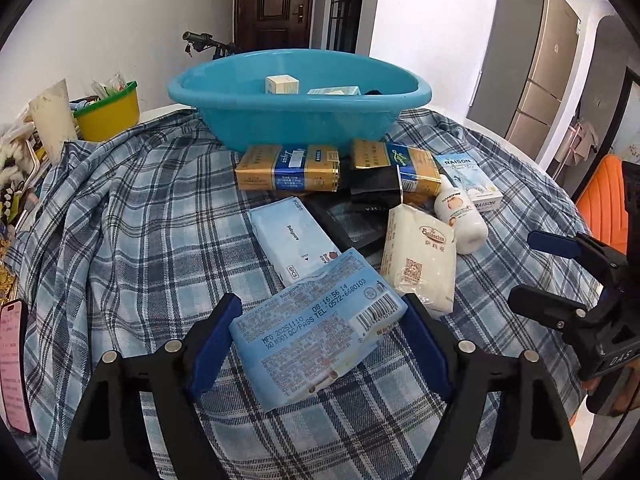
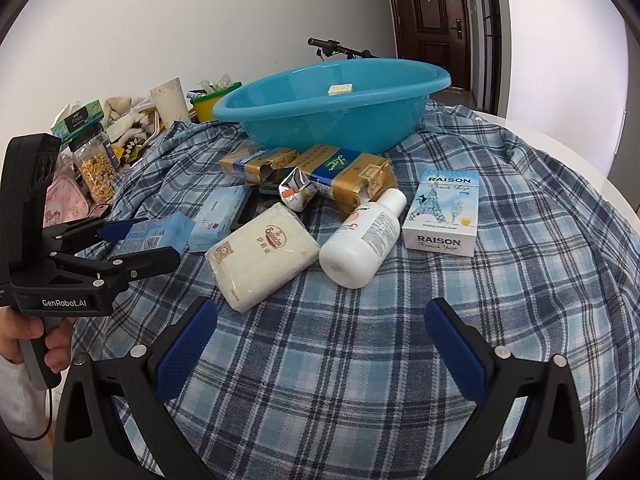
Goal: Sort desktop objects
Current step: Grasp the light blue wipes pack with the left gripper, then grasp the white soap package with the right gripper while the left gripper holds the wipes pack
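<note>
My left gripper (image 1: pixel 320 320) is shut on a light blue wipes pack (image 1: pixel 316 328), gripped by both sides just above the plaid cloth. A second blue pack (image 1: pixel 292 240) lies behind it. A cream tissue pack (image 2: pixel 262 254), a white lotion bottle (image 2: pixel 362 240) and a RAISON box (image 2: pixel 442 214) lie in the middle. Two gold-and-blue cartons (image 2: pixel 344 174) lie before the blue basin (image 2: pixel 332 108), which holds small boxes (image 1: pixel 282 84). My right gripper (image 2: pixel 320 336) is open and empty, near the cream pack. The left gripper also shows in the right wrist view (image 2: pixel 132 244).
A black flat case (image 1: pixel 352 220) lies under the cartons. A yellow tub (image 1: pixel 108 112), a paper cup (image 2: pixel 170 98), a jar (image 2: pixel 96 168) and soft clutter crowd the table's left edge. A pink phone (image 1: pixel 12 364) lies at the near left. An orange chair (image 1: pixel 604 200) stands right.
</note>
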